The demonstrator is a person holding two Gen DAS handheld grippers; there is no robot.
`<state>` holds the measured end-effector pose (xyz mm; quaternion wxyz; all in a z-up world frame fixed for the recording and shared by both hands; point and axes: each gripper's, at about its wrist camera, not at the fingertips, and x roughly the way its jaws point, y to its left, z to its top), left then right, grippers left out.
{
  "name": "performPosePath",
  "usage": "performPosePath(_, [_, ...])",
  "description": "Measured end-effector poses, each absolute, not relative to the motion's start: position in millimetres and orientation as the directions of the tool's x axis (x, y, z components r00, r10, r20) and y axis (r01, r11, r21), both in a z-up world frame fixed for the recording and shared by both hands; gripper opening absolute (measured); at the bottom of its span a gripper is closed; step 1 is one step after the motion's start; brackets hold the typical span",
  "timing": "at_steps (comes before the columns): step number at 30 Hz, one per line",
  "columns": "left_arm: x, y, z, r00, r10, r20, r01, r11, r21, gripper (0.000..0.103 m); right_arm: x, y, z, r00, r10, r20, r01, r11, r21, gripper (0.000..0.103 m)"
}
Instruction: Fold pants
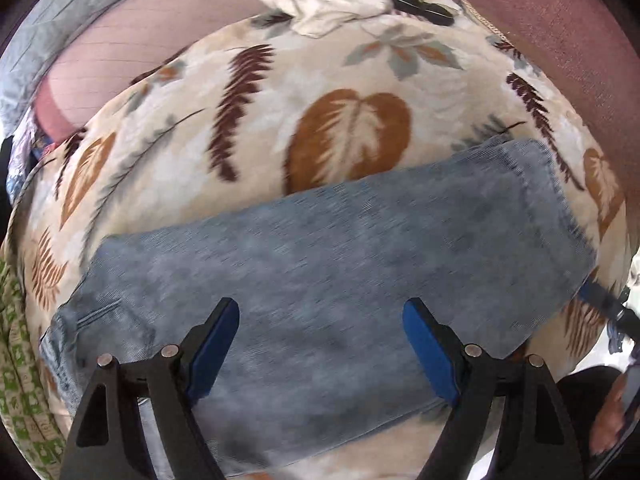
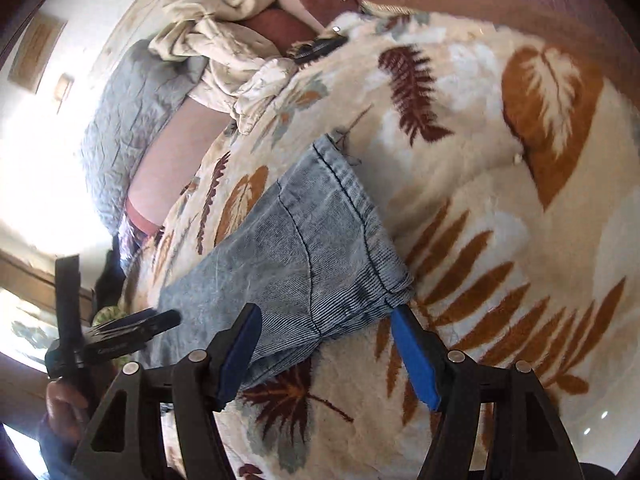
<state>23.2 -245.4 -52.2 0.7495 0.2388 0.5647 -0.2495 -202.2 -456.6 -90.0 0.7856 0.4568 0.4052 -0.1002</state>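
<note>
Leaf-print blanket – crumpled cloth; pants unobstructed

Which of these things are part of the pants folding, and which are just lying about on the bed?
Part of the job:
- jeans
- left gripper, open
- right gripper, open
- leaf blanket, the folding surface

Lying about:
- cream cloth
- grey quilt
- black object near the cloth

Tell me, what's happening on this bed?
A person is folding jeans with a handheld claw in each hand. The jeans lie in a long strip on a leaf-print blanket. Both the left claw and the right claw hang open above the denim, gripping nothing. A crumpled cream cloth lies further back.
</note>
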Motion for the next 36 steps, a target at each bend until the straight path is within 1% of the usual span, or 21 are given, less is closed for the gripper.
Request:
performPosePath(4, [18.1,-280.1,-51.5,0.237,-0.093,-0.967,0.673,0.734,0.095,0.084,-195.9,-465.9,-102.5,0.636,0.231,-0.736,0.570,0.502,0.650,0.071])
performPosePath(10, [16.8,-324.6,-52.1,0.209,-0.124,-0.970,0.701,0.710,0.060,0.084,-195.3,-474.2,-117.8,0.663,0.260,-0.702,0.588,0.400,0.703,0.073])
performPosePath(13, [15.3,-345.1,-51.1,0.212,-0.138,-0.968,0.713,0.699,0.057,0.084,-201.6,-475.7,-119.8,0.688,0.267,-0.675,0.578,0.361,0.732,0.072])
performPosePath(18, [16.7,-375.6,-60.1,0.209,-0.141,-0.968,0.745,0.663,0.064,0.084,-206.7,-470.5,-119.3,0.688,0.283,-0.668,0.564,0.371,0.738,0.072])
performPosePath(21, [21.4,-391.6,-66.2,0.195,-0.148,-0.969,0.754,0.654,0.052,0.084,-207.8,-474.1,-123.8,0.700,0.294,-0.651,0.559,0.342,0.755,0.072])
performPosePath(23, [26.5,-400.9,-66.2,0.181,-0.175,-0.968,0.754,0.656,0.023,0.084,-208.7,-476.8,-128.0,0.710,0.298,-0.638,0.557,0.317,0.768,0.072])
performPosePath(28, [32.5,-417.7,-68.3,0.090,-0.278,-0.956,0.765,0.635,-0.112,0.084,-202.8,-478.7,-132.6,0.732,0.288,-0.617,0.539,0.309,0.784,0.072])
performPosePath(33, [30.0,-432.3,-78.9,0.046,-0.306,-0.951,0.784,0.601,-0.155,0.084,-198.6,-477.6,-131.9,0.746,0.268,-0.609,0.523,0.331,0.786,0.073])
performPosePath(34, [30.3,-434.3,-80.9,0.030,-0.316,-0.948,0.785,0.595,-0.173,0.084,-198.9,-477.4,-131.8,0.746,0.264,-0.612,0.522,0.340,0.782,0.072])
performPosePath(36, [31.6,-437.5,-83.7,-0.015,-0.345,-0.939,0.777,0.587,-0.228,0.084,-197.5,-476.0,-130.7,0.747,0.249,-0.617,0.522,0.356,0.775,0.067])
